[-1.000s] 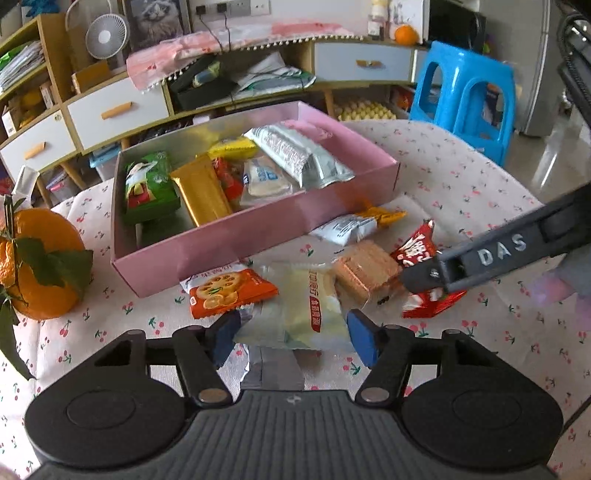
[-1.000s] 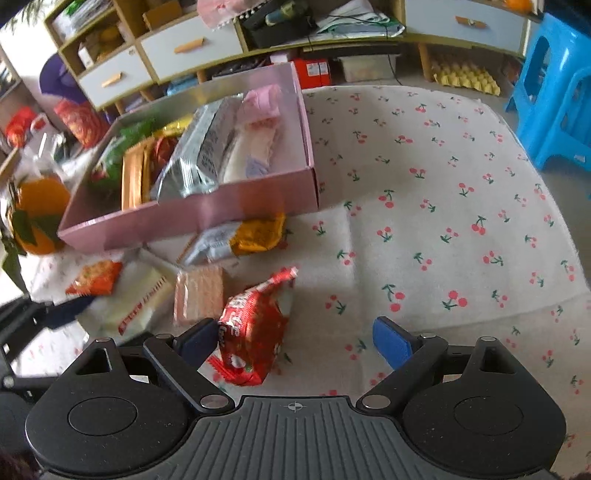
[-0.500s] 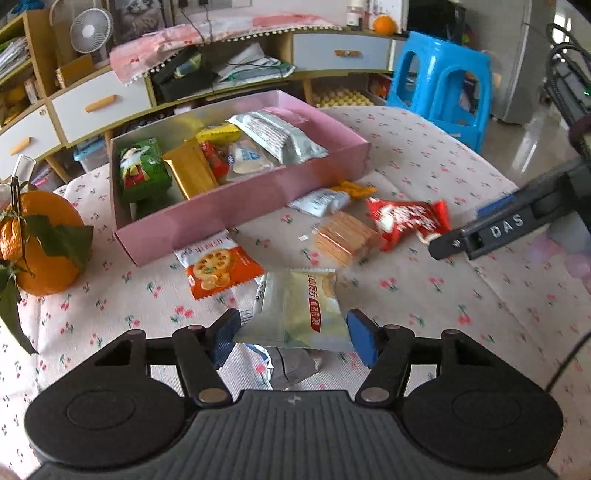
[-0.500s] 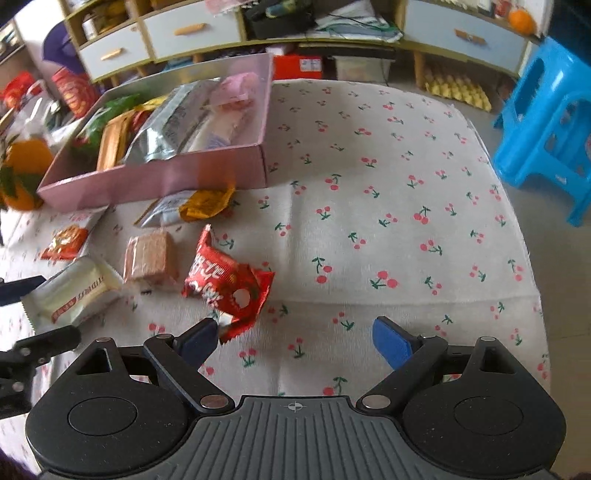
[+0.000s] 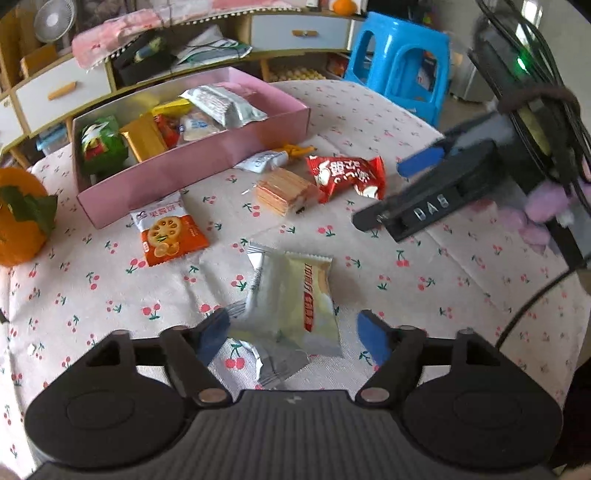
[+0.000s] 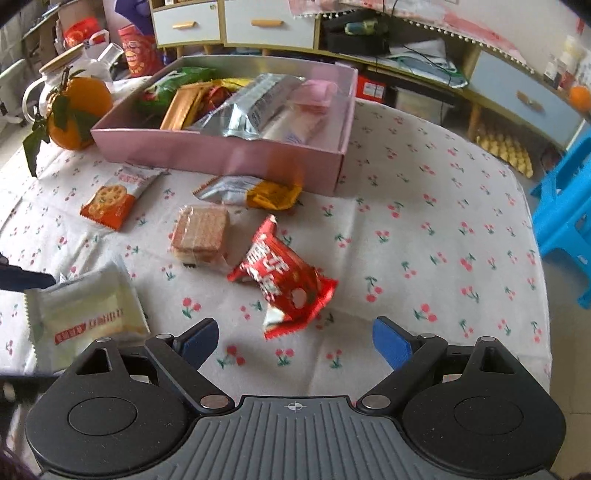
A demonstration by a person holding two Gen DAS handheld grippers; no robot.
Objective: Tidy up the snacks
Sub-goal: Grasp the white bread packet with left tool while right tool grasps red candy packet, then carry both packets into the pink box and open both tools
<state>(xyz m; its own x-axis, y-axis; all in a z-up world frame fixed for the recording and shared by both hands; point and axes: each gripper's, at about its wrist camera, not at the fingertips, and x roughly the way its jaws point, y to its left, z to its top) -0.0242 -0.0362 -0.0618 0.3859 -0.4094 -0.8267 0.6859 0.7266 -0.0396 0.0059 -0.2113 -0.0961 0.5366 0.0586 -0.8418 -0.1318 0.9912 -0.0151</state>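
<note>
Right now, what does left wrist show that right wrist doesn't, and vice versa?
Left wrist only: the right claw from the side, open and empty beside the red packet, plus a desk fan.

Right wrist only: a glass jar with a wooden lid behind the orange.

Both: the pink box of snacks, and on the cloth the orange biscuit packet, wafer pack, red packet, and pale packet between the left claw fingers.

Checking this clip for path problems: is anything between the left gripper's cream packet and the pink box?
Yes. The cream packet sits between the left gripper's fingers, and the orange biscuit packet lies on the cloth before the pink box's near wall. A lifted carry would likely clear both.
</note>
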